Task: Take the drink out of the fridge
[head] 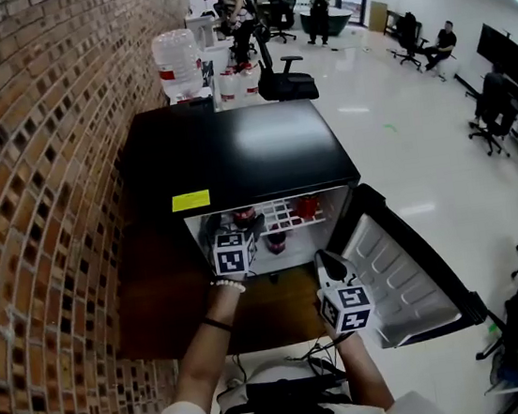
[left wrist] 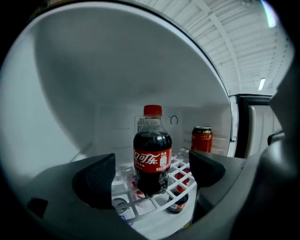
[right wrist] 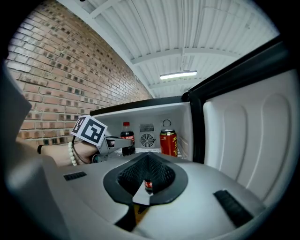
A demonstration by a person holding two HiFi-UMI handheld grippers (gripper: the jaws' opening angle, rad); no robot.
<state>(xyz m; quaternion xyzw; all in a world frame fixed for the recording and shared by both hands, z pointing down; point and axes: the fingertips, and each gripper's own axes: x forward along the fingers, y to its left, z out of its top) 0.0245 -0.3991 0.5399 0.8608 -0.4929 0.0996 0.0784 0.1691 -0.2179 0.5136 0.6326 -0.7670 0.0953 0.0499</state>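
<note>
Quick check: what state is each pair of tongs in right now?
Left tongs: open wide, cola bottle between them, not gripped.
Right tongs: shut, holding nothing.

I can read one label well. The small clear plastic bottle of dark cola with a red cap [left wrist: 152, 157] has a red band around it. On the band the Coca-Cola name runs in white Chinese letters. Beside the name are a few tiny white lines that I cannot read. The red metal can [left wrist: 202, 139] further back shows gold Chinese letters in the right gripper view, but they are too small for me to read. A yellow sticker [head: 190, 201] lies on the black fridge top [head: 261, 149]. Its print is too small to read.
</note>
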